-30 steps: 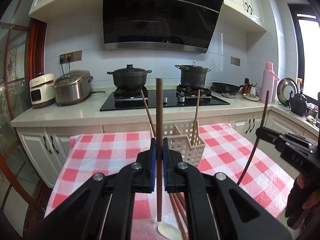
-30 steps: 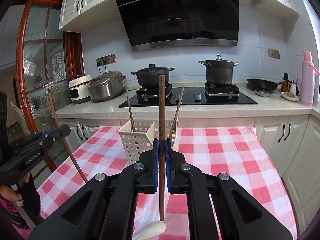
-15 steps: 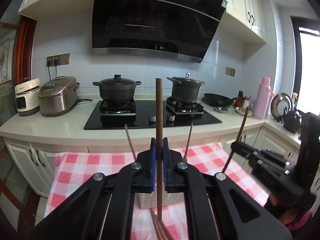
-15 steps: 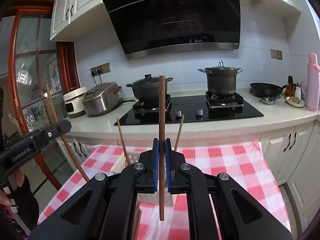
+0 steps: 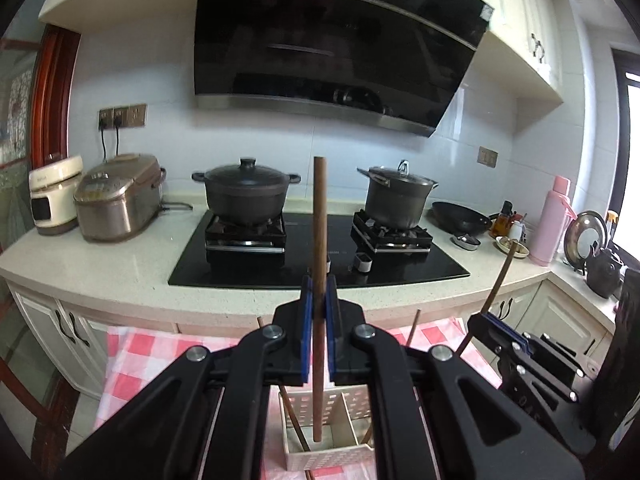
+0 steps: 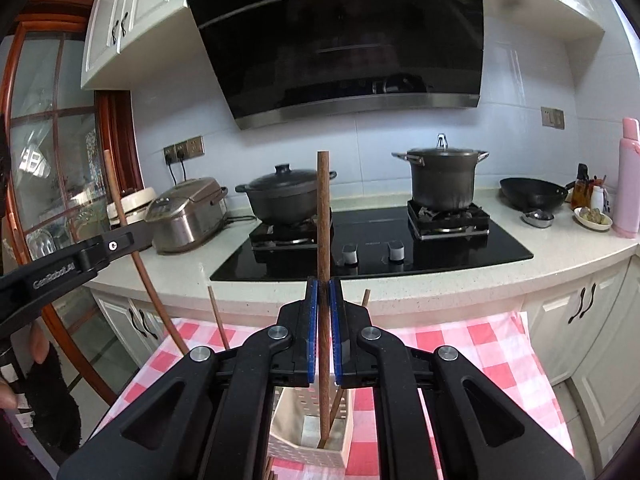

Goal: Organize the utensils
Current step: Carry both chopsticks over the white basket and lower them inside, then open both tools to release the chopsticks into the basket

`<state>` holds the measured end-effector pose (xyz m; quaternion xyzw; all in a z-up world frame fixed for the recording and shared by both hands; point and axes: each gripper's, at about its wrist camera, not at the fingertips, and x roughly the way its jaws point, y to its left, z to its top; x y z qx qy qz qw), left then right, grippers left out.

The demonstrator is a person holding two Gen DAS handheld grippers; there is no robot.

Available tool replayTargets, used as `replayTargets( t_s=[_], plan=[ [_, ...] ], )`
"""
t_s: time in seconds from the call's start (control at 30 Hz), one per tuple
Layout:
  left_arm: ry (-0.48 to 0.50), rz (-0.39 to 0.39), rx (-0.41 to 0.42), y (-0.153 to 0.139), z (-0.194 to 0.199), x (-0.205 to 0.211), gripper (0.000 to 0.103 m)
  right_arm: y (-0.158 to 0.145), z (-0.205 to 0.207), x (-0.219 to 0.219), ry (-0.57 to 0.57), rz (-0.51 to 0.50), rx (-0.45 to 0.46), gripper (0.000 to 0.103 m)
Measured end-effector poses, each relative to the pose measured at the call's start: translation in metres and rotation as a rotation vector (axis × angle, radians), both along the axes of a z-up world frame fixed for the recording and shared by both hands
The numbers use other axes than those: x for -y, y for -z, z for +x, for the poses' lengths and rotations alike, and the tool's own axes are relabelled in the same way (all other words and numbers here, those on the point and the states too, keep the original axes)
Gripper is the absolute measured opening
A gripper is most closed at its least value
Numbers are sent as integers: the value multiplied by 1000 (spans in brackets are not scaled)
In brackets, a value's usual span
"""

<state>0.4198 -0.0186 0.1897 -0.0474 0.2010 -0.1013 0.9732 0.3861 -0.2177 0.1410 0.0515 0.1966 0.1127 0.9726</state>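
My left gripper (image 5: pixel 319 292) is shut on a brown wooden chopstick (image 5: pixel 319 220) held upright, its lower tip hanging over the white perforated utensil basket (image 5: pixel 326 456). My right gripper (image 6: pixel 324 296) is shut on a second wooden chopstick (image 6: pixel 323 216), also upright, with its tip over the same basket (image 6: pixel 308 454). Two chopsticks lean inside the basket (image 6: pixel 218 316). The right gripper shows at the right of the left wrist view (image 5: pixel 494 326), and the left gripper at the left of the right wrist view (image 6: pixel 138 236).
The basket stands on a red-and-white checked tablecloth (image 6: pixel 472 344). Behind it runs a counter (image 5: pixel 120 264) with a black hob, two dark pots (image 5: pixel 246 192), rice cookers (image 5: pixel 118 196), a wok and a pink flask (image 5: pixel 556 220). A gloved hand (image 6: pixel 52 400) is at the left.
Both grippers have risen and moved forward with their chopsticks; the basket has slid from ahead of the fingers to beneath them, and the spoon on the cloth has dropped from view.
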Motion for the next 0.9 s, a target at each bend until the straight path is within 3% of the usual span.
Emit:
replayTargets(
  t_s=[0.2,0.5,0.67,0.8,0.9],
  plan=[
    [63,-34,-132,37,34,-4,6,29,19,-10,-39,-26,-96,8],
    [70,32,-278,92,55,3,6,70,42,-19,-62,-33,-240,8],
    [52,29,-285,103,55,-1,8,80,48,-19,-45,-38,-245,10],
    [31,26,-262,100,50,-6,28,79,47,-15,-31,-41,-235,19],
    [20,19,-256,97,48,-11,28,77,44,-9,-23,-33,-226,26]
  ],
)
